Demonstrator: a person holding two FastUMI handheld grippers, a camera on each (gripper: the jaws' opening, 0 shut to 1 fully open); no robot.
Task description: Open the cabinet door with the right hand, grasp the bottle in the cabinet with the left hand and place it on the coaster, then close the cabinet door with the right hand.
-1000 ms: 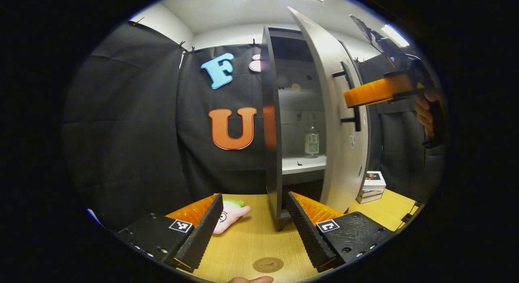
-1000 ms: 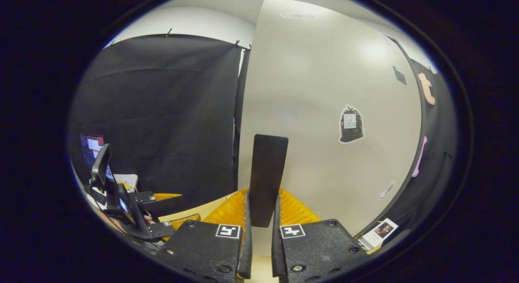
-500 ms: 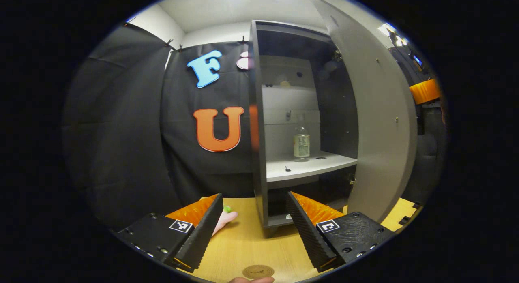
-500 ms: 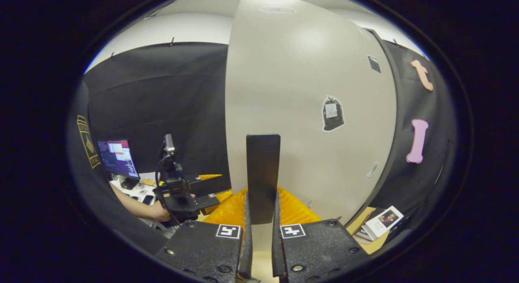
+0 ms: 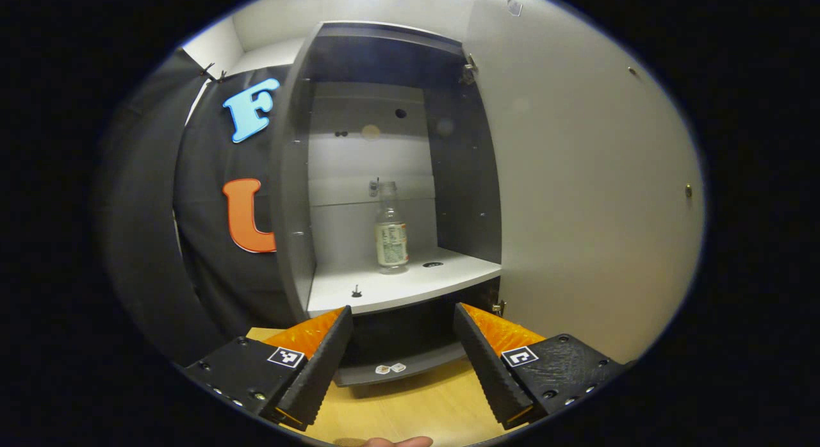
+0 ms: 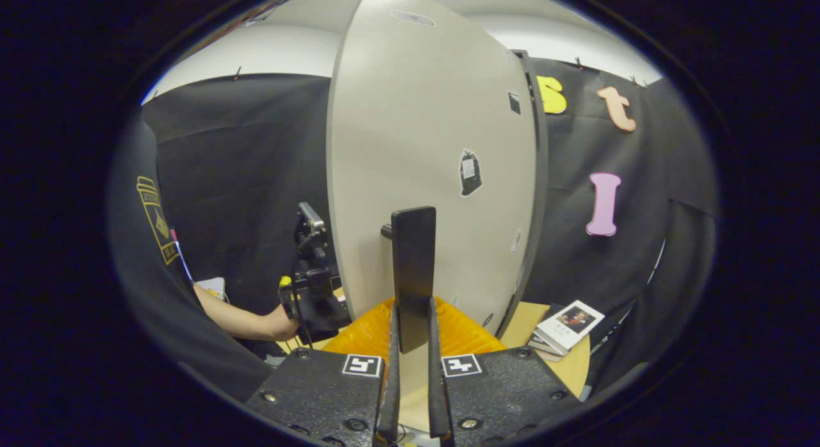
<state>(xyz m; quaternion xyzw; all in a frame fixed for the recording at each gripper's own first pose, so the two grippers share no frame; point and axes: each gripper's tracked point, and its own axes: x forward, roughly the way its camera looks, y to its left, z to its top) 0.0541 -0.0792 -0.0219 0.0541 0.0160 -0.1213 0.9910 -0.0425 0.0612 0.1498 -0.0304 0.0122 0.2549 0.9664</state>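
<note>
Swinging wider since before, cabinet door (image 5: 596,197); bottle (image 5: 391,228) nearer.

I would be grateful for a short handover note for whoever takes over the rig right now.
Right gripper: shut on the black door handle, holding the cabinet door wide open.
Left gripper: open, empty, low in front of the open cabinet, pointing in.
Bottle: upright on the white shelf, untouched, apart from the fingers.
Done: door opened.
Left: grasp the bottle with the left gripper, set it on the coaster, then close the door with the right.
</note>
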